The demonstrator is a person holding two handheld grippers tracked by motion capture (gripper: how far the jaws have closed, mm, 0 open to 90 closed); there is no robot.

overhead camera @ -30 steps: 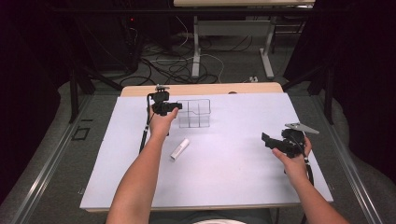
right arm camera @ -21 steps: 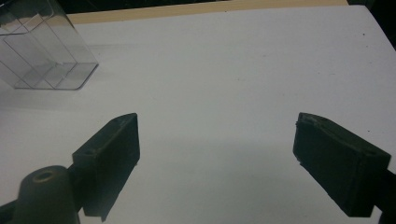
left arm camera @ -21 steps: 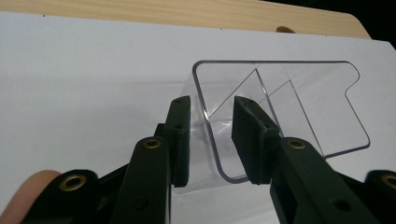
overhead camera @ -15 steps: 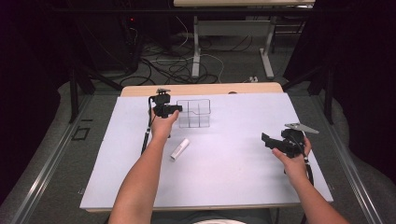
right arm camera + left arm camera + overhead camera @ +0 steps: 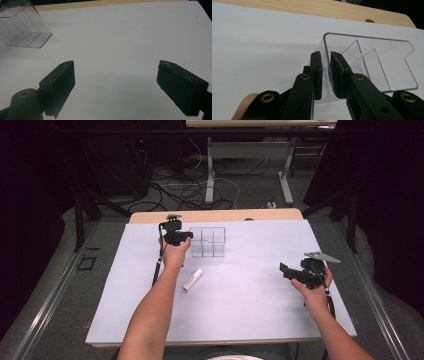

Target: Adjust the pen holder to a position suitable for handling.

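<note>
1. While the left gripper (image 5: 325, 72) stands at the far left part of the desk (image 5: 250, 310), its jaws have just been closing and now pinch the near left wall of the clear plastic organizer (image 5: 372, 57), one jaw outside the wall and one inside it.
2. Beyond those jaws, the organizer's thin inner dividers run away to the right, and its floor rests flat on the white sheet that covers the desk.
3. Seen from the high view, the left gripper (image 5: 186, 236) meets the organizer (image 5: 207, 241) at its left edge, with the left hand (image 5: 175, 255) wrapped round the gripper's body just behind.
4. Behind the left jaws, toward the person and a little to the right, a small white tube (image 5: 192, 279) lies on its side, apart from the organizer and from both grippers.
5. Spread wide with only bare white desk between them, the right gripper's (image 5: 116, 85) jaws hold nothing.
6. Far ahead of the right jaws and to their left, the organizer (image 5: 23, 27) shows in the upper corner of the right gripper view, well apart from them.
7. From the high view, the right gripper (image 5: 289, 270) sits in the right hand (image 5: 314, 292) near the desk's right edge, its jaws pointing left across the sheet.
</note>
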